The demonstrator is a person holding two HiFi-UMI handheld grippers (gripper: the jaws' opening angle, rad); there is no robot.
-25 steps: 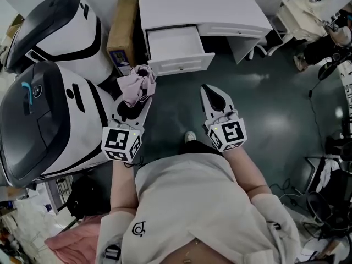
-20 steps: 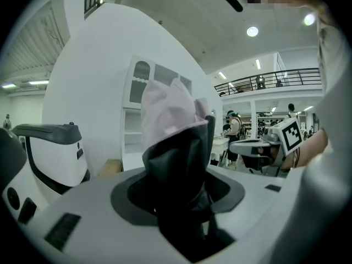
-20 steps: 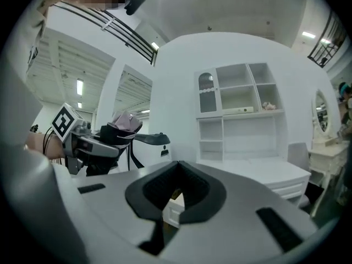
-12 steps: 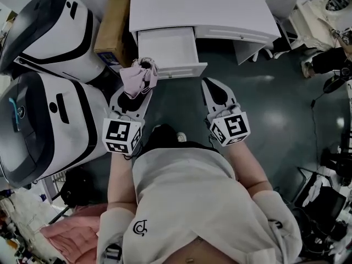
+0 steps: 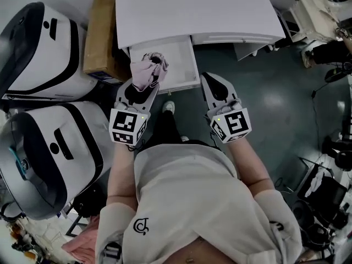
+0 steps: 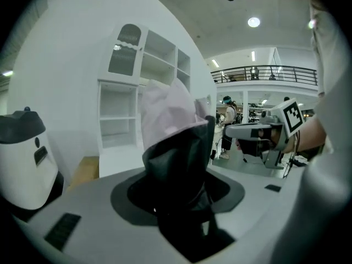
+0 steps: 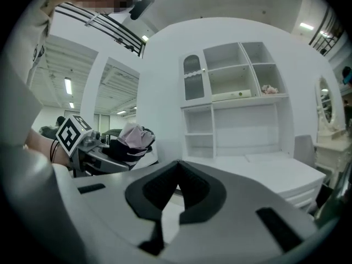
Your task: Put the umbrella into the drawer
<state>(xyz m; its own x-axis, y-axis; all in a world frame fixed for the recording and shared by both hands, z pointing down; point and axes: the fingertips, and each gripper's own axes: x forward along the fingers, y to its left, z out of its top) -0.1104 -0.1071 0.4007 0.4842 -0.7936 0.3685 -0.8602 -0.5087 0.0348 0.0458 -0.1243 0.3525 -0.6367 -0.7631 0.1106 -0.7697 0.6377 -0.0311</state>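
Dark floor (image 5: 264, 92) under me, white desk (image 5: 198, 10) ahead, its drawer (image 5: 180, 65) pulled open; my left gripper (image 5: 143, 86) is clamped on the folded pink umbrella (image 5: 146, 71) over the drawer's near left corner; my right gripper (image 5: 212, 80) has its fingers together, empty

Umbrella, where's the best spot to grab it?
Grip the umbrella around its dark, narrow folded part, coming from behind, as the left gripper does now. That part fits between the jaws, while the pink fabric bunches loosely at the front.
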